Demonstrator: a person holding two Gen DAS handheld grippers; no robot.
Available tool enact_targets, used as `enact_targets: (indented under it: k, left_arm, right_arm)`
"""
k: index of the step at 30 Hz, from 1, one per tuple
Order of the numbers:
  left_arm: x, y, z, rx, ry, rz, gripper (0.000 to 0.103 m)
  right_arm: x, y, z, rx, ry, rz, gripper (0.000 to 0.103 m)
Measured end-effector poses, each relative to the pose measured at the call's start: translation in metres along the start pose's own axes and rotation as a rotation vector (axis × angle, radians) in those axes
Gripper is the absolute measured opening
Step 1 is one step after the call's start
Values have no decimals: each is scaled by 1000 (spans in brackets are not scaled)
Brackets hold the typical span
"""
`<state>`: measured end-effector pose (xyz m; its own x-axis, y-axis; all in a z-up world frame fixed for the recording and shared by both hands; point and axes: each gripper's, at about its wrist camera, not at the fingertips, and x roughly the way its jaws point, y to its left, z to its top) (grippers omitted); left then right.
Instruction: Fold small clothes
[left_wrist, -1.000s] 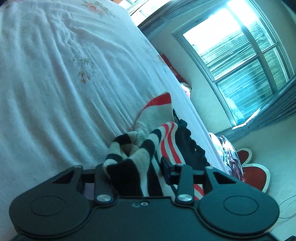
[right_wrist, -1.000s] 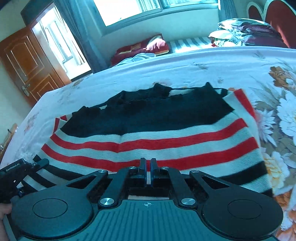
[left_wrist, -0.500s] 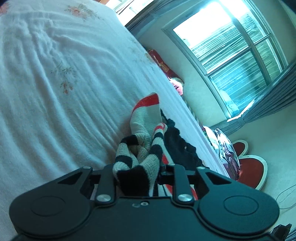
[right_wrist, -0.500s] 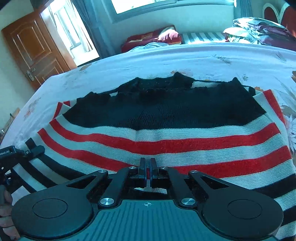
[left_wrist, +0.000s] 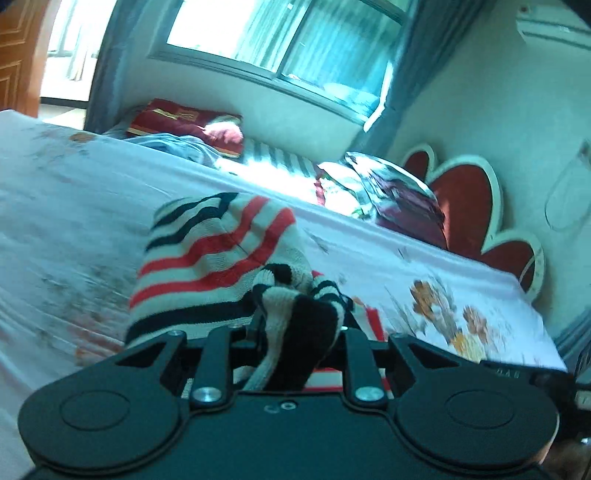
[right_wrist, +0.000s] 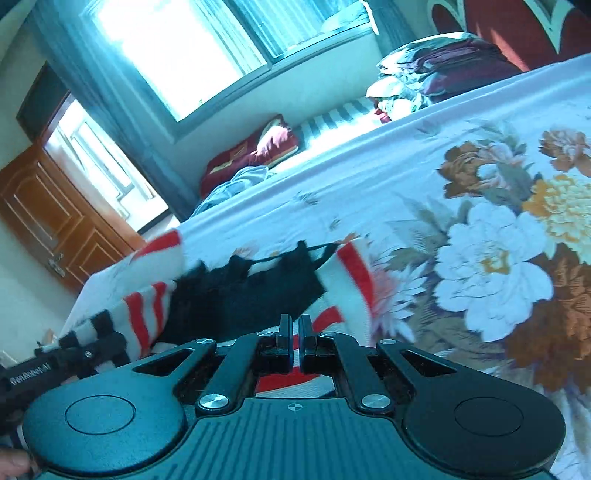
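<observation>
Fold barely begun: left gripper (left_wrist: 299, 325) pinches a bunched sleeve of the striped sweater (left_wrist: 218, 258), right gripper (right_wrist: 294, 332) clamps its hem (thin edge) over the bed (right_wrist: 369, 177), rest unfolded

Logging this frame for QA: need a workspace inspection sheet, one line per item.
Surface: bed sheet, white with floral print, wrinkled.
Job's things: striped sweater, red, white and black knit, one end bunched and raised off the bed.
Clutter: nothing seen on the sheet near the sweater.
Grippers: left gripper jaws clamped on bunched knit; right gripper jaws shut on a thin edge of the sweater.
Cables: nothing seen.
Surroundings: window, wooden door, red headboard, pillows piled at the bed's head.
</observation>
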<state>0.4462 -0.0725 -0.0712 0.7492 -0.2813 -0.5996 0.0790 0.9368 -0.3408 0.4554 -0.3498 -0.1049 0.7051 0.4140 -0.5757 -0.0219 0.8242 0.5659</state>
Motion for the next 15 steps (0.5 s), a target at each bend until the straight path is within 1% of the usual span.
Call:
enact_targets:
  k: [3, 4, 5, 6, 7, 8, 9, 10, 11, 12, 13, 14, 15]
  left_arm:
    - [37, -48, -30, 88, 125, -36, 20]
    - [49, -62, -40, 134, 173, -38, 20]
    - [65, -74, -55, 197, 239, -16, 23]
    - [74, -84, -66, 247, 270, 12, 33]
    - [71, -93, -71, 291, 252, 18, 44]
    - [63, -97, -72, 303, 243, -13, 64]
    - [54, -96, -69, 287, 230, -52, 69]
    - [43, -92, -65, 268, 215, -67, 66]
    - [29, -89, -58, 246, 202, -63, 59]
    - [17, -81, -51, 216, 180, -66, 54]
    - [5, -70, -43, 177, 146, -62, 53]
    - [-3, -58, -35, 137, 106, -41, 51]
    - [-10, -42, -29, 107, 76, -3, 50]
  right_arm:
    - [-20, -30, 7, 65, -9, -6, 2]
    - [-26, -42, 8, 92, -5, -6, 2]
    - [-31, -52, 9, 119, 1, -4, 2]
    - [-35, -61, 9, 147, 8, 4, 2]
    - [-38, -68, 10, 170, 21, 17, 2]
    - [-41, -74, 10, 190, 40, 35, 2]
    - [-43, -77, 9, 201, 51, 49, 2]
    - [-44, -78, 10, 204, 56, 62, 4]
    - [-44, -78, 11, 205, 62, 76, 21]
    - [-42, -77, 10, 206, 67, 91, 40]
    - [-42, -73, 11, 205, 60, 101, 73]
    - [-42, -68, 10, 195, 41, 119, 76]
    - [-38, -61, 9, 178, 44, 151, 76]
